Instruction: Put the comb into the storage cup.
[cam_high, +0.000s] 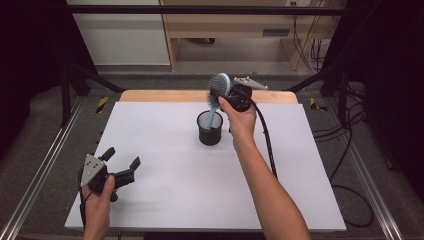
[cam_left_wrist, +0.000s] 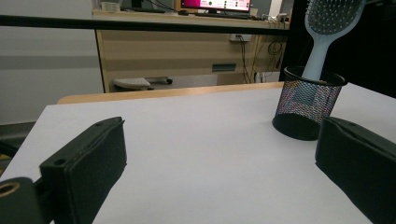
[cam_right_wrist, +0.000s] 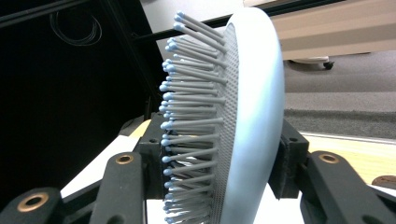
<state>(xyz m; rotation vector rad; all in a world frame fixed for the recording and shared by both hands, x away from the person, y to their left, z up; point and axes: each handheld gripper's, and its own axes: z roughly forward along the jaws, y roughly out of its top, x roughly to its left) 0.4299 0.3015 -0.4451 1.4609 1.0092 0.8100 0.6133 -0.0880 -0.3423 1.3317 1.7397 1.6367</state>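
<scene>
I have the pale blue plastic hairbrush (cam_high: 218, 90) clamped by its head in my right gripper (cam_high: 227, 95), pins against one pad, handle tip already inside the black wire-mesh cup (cam_high: 210, 128) mid-desk (cam_high: 150, 150). Next I judge: lower straight, then release. My left gripper (cam_high: 121, 164) rests open, holding nothing, near the front-left edge

Pale blue hairbrush (cam_high: 218, 92), upright, handle inside black mesh cup (cam_high: 210, 131), mid-table
</scene>
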